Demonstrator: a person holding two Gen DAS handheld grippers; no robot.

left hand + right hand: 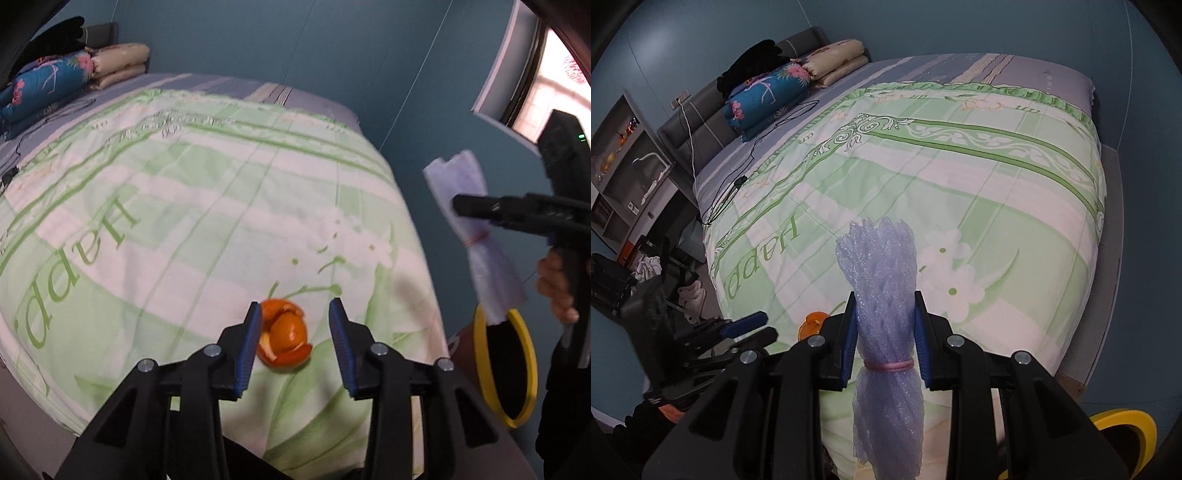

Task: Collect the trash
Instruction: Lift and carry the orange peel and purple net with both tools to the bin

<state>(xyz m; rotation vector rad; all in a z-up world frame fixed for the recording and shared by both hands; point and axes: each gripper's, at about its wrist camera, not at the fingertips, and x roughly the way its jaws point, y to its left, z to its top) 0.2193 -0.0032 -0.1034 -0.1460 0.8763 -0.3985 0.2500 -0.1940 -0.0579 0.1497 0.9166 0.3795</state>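
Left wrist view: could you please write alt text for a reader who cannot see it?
The open left gripper hangs over a curled orange peel lying on a green-and-white floral quilt that covers a bed. At right, the right gripper holds a rolled pale purple foam net tied with a pink band above a yellow-rimmed bin.

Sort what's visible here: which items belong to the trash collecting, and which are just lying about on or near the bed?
Part of the job:
- orange peel, on the quilt between the open left gripper fingers
- purple foam net bundle, clamped in the right gripper
- yellow-rimmed bin beside the bed

Just lying about:
- green quilt
- folded blankets
- black cable
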